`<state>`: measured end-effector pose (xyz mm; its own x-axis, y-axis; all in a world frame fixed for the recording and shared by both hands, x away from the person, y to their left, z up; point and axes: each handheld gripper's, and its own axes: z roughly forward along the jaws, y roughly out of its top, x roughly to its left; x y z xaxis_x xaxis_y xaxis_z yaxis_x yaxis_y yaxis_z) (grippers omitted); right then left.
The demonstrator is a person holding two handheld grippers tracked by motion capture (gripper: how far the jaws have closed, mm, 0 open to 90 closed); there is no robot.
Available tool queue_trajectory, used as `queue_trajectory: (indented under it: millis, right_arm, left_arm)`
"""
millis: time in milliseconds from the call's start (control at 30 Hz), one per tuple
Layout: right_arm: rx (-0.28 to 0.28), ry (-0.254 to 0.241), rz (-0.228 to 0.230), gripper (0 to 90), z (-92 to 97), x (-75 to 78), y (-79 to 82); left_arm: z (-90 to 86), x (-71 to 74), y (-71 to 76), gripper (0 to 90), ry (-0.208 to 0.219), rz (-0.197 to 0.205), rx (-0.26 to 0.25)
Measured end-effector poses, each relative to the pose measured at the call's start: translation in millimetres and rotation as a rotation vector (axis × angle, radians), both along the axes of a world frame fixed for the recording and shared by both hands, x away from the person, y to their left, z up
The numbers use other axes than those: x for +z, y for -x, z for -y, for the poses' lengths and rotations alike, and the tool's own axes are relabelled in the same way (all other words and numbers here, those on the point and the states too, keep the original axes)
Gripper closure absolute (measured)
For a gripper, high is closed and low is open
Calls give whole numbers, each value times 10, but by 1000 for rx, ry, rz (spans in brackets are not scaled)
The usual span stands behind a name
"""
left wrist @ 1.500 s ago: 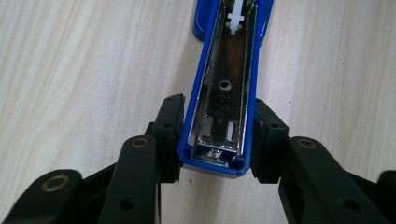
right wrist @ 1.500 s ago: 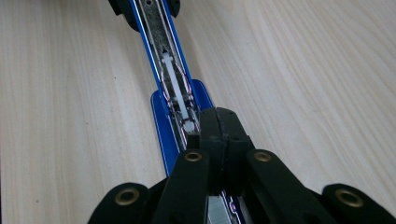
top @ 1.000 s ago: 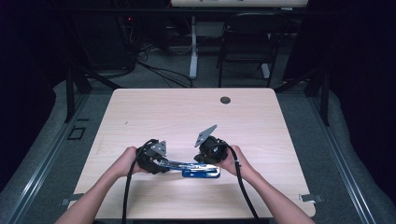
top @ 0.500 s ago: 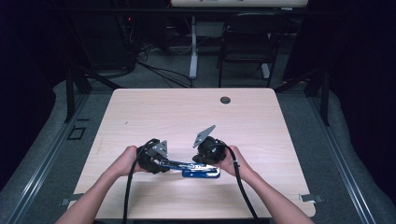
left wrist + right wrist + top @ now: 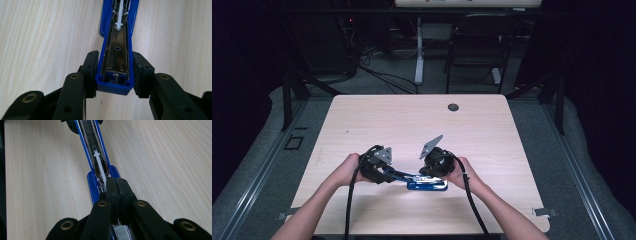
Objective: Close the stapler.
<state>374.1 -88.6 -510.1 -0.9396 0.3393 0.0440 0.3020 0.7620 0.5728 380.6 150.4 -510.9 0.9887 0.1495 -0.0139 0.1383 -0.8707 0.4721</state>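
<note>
Blue stapler [image 5: 427, 183], opened up flat-ish: base lying on the counter [image 5: 412, 125], top arm swung up and away. Long axis runs straight between the two hands, so basically pointing dead ahead from each hand-held gripper toward the other one.

Left hand-held gripper [image 5: 114, 75] clenched on the tip of the raised blue top arm [image 5: 115, 52], one pad on each side wall, shiny inner channel facing the camera. Stapler stretches away from those jaws to the hinge end, blue base [image 5: 103, 22] peeking out underneath, farther off.

Right hand-held gripper [image 5: 116, 187] pinched fully together, pads meeting right over the staple magazine [image 5: 93, 142], just beside the white plastic pusher [image 5: 100, 166]. Strip of staples [image 5: 121, 233] visible just beneath the jaws, close to the camera. Can't really tell if anything thin is nipped between those pads.

Next move probably hinges on sliding along that same axis, and the right one looks nearer to the magazine.

No brand, label or readable writing anywhere on it.
</note>
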Motion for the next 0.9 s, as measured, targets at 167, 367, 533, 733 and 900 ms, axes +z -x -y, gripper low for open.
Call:
queue_trajectory:
  millis: [167, 367, 533, 733, 900]
  right_arm:
    - [11, 1, 13, 896, -11, 19, 16]
    - [9, -15, 13, 896, -27, 5, 18]
    - [12, -10, 8, 896, -30, -5, 13]
    - [8, -13, 7, 895, -9, 10, 16]
    - [5, -27, 6, 897, 20, 29, 19]
  left_arm:
    - [22, 49, -2, 617, 19, 2, -7]
    - [60, 111, -10, 624, 27, 2, -24]
    - [87, 148, -31, 633, 1, -28, -50]
    - [127, 189, -33, 636, -12, -26, -59]
    - [158, 205, -15, 639, -7, -9, -45]
